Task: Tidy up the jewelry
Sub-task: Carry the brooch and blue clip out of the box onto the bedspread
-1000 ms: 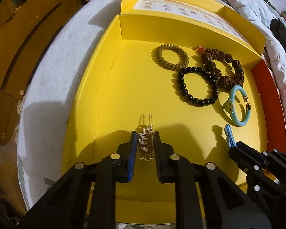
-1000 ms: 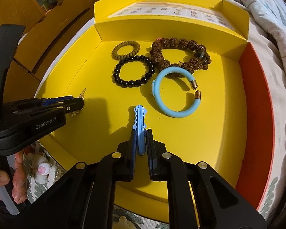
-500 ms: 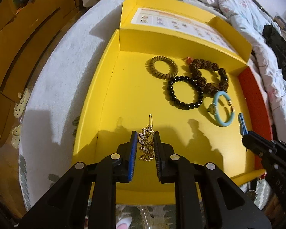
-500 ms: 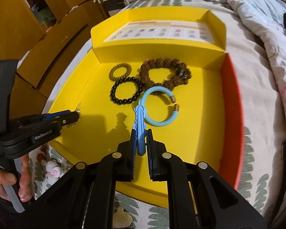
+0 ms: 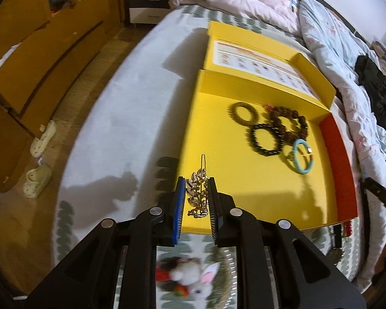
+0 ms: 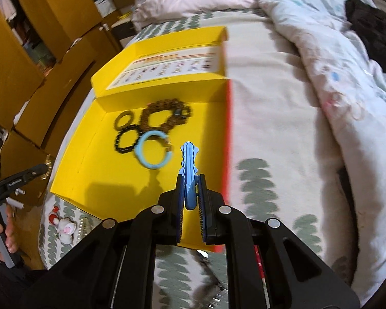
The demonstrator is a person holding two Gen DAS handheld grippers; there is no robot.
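Pinching a gold rhinestone hair clip [image 5: 198,193] in the left gripper [image 5: 196,200], long axis pointing forward, hovering at the near-left corner of the yellow box [image 5: 193,118]. Clamping a blue wavy hair clip [image 6: 189,175] in the right gripper [image 6: 190,200], poised above the box's near-right side. Lying farther ahead inside: a light blue bangle [image 5: 303,160], black bead bracelet [image 5: 266,140], olive coil hair tie [image 5: 243,113], brown bead bracelet [image 5: 290,125]. Probably setting both clips on the bare near floor.

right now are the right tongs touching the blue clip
Touching. The right wrist view shows the tongs closed on the blue clip, both pads pressing its sides.
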